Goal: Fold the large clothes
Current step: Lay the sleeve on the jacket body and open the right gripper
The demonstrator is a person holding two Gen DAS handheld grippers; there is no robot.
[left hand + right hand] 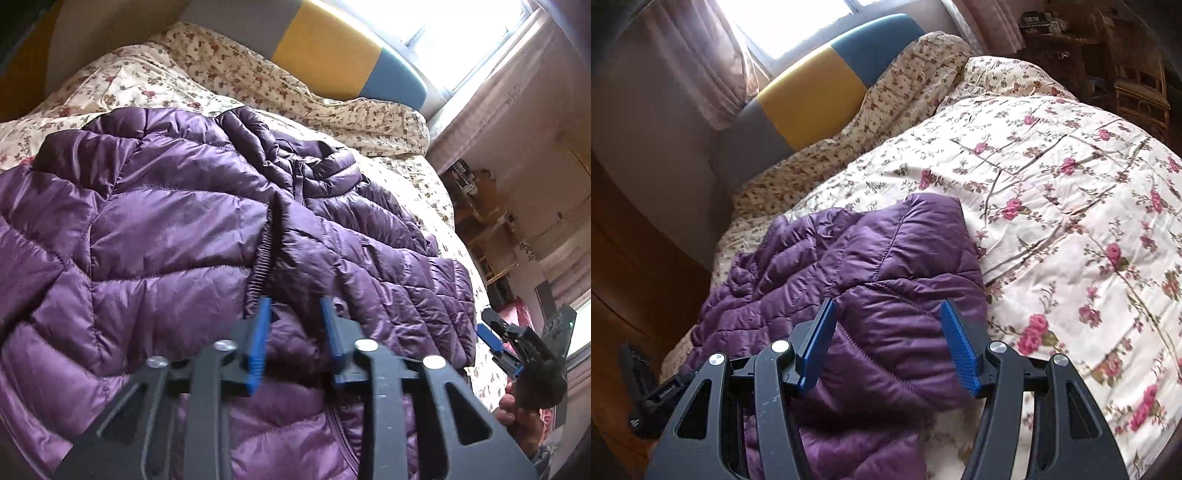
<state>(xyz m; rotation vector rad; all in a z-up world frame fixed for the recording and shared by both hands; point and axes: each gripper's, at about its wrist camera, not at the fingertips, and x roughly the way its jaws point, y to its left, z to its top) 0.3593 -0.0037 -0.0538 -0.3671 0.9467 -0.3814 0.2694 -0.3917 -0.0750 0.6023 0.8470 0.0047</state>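
left wrist view: a quilted, shiny purple puffer jacket (177, 229) lies spread over a bed with a cream floral duvet (436, 192). its front faces up, with the zip closed up to the collar (332, 158) at the far end. a sleeve with a gathered elastic cuff (260, 266) lies folded inward across the chest. the left gripper (295, 310) points down at the jacket just below that cuff. its blue-padded jaws show a gap with puffy cloth bulging between them; they look drawn in around a pinch of the jacket, though the pads' contact is hard to confirm. at the right edge, the right gripper (491, 338) is held in a hand (517, 417) beside the jacket's edge.

right wrist view: the same purple jacket (886, 258) lies at the near left part of the bed, with a broad stretch of rose-patterned duvet (1071, 184) bare to the right. a striped grey, yellow and blue headboard (820, 88) stands under a bright window. the right gripper (886, 317) hovers over the jacket's near edge with its jaws apart, nothing pinched between them.

progress, as a judgement: the folding looks early. one sleeve seems turned in; the other side and the lengthwise fold of the body appear not yet done.
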